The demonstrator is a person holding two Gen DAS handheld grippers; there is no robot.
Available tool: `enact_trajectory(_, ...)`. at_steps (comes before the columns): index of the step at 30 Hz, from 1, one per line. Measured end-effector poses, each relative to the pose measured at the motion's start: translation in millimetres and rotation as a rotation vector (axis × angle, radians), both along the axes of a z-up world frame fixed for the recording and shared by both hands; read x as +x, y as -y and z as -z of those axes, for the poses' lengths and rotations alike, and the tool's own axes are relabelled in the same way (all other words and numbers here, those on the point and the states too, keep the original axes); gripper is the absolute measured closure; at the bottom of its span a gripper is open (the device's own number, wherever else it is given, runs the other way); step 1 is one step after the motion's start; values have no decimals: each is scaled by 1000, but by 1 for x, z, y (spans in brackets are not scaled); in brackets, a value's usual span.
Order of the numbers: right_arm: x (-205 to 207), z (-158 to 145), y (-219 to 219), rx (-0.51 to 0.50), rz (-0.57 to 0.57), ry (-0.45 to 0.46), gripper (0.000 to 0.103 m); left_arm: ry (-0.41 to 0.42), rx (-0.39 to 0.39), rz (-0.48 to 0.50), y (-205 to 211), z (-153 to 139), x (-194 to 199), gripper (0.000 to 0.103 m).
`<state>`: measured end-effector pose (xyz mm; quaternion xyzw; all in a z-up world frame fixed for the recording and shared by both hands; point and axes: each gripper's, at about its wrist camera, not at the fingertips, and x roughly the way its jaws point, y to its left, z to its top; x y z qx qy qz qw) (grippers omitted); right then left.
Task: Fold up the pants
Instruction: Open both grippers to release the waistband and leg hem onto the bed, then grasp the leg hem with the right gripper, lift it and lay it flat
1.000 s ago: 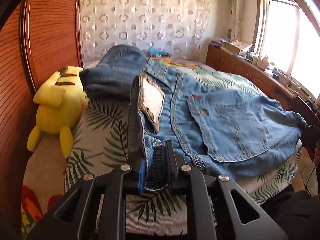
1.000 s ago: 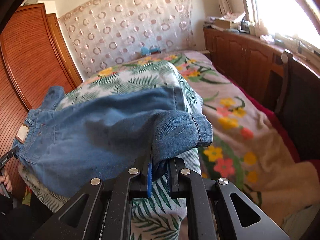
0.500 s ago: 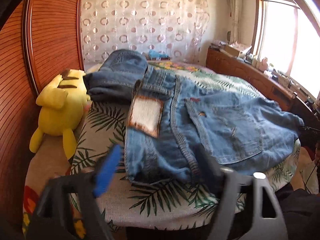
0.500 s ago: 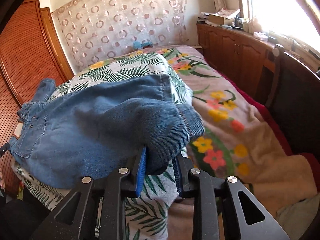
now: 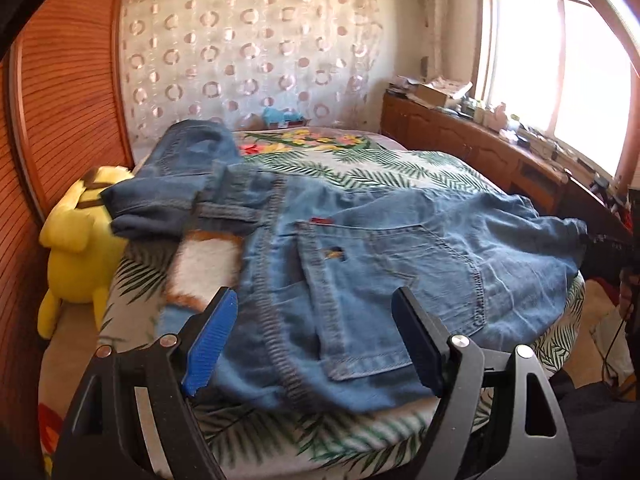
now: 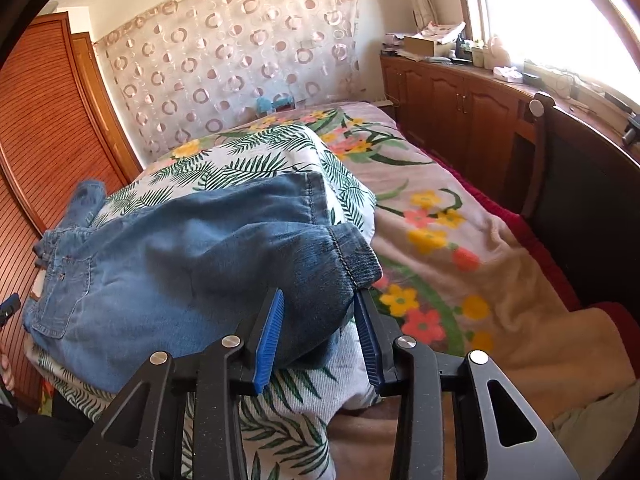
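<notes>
Left wrist view: close, angled down over the jeans (image 5: 400,248) waistband, facing the curtain. Right wrist view: close at the leg cuff, probably the opposite end. Shared: jeans, bed (image 6: 440,216).

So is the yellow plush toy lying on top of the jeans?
No, the yellow plush toy sits off the jeans, against the wooden wardrobe.

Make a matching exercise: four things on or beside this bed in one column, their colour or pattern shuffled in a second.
1. jeans
2. plush toy
3. cover under the jeans
4. wardrobe door

a. yellow
b. reddish-brown slatted wood
c. faded blue denim
d. white with green fern leaves

Pairs: 1-c, 2-a, 3-d, 4-b
</notes>
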<state>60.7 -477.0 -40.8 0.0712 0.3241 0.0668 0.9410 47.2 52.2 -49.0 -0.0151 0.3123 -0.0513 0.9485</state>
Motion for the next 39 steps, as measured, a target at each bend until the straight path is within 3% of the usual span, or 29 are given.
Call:
enact_trajectory(17, 5, -2, 3, 16, 26, -4, 65, -10, -4, 91, 46, -4, 14, 23)
enact_trajectory(18, 5, -3, 1, 12, 19, -3, 75, -11, -4, 91, 46, -4, 13, 23)
enact_trajectory(19, 5, -5, -2, 0, 4, 4, 90, -14, -4, 92, 46, -3, 13, 23)
enact_trajectory(21, 3, -9, -7, -12, -18, 21, 92, -17, -3, 91, 49, -2, 14, 23)
enact_trajectory(30, -19, -52, -41, 2, -156, 155, 95, -18, -9, 84, 49, -4, 13, 23)
enact_trajectory(39, -37, -92, -123, -1, -417, 226, 95, -17, -20, 70, 42, -4, 13, 23)
